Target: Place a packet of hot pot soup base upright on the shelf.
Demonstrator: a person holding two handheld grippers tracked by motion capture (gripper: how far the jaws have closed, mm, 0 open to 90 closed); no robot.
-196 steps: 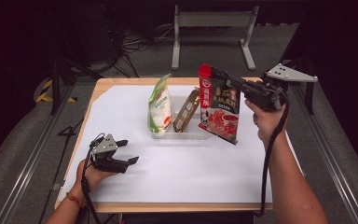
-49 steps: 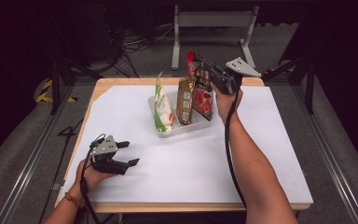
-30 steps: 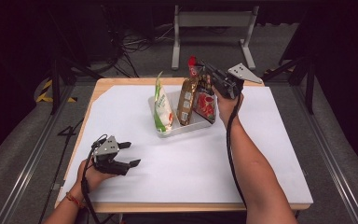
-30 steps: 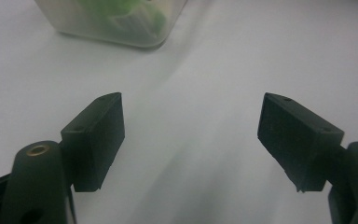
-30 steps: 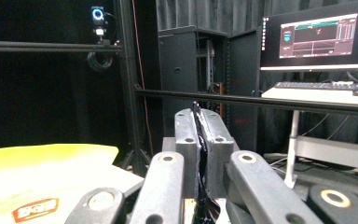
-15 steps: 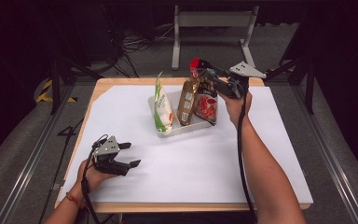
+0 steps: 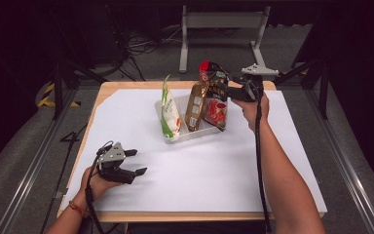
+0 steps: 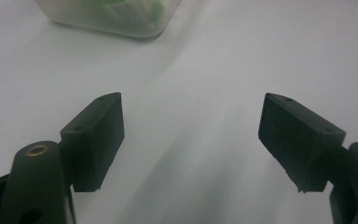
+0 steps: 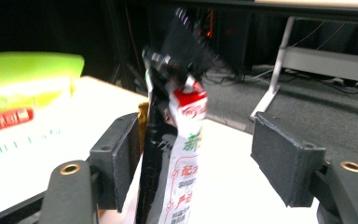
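Observation:
A red sauce pouch (image 7: 215, 108) stands upright at the right end of a clear plastic tray (image 7: 191, 136), beside a brown pouch (image 7: 195, 104) and a green-and-white pouch (image 7: 170, 116). My right gripper (image 7: 222, 90) sits level at the red pouch's top. Its jaws have just been opening. In the right gripper view the red pouch (image 9: 182, 154) rises between the pads of the right gripper (image 9: 203, 156), close to the left one, and neither pad presses on it. My left gripper (image 7: 135, 162) rests open on the white table near the front left, with nothing between the jaws of the left gripper (image 8: 189, 135).
The white sheet (image 7: 214, 170) covers the wooden table. A metal stand (image 7: 224, 29) and cables lie on the floor behind the far edge. A corner of the tray (image 8: 112, 21) shows ahead of the left jaws. The green pouch (image 9: 23, 116) fills the left of the right gripper view.
The right gripper brought the red pouch from the right side over to the tray and set it behind the brown pouch, then spread its jaws off it. The left hand stayed still.

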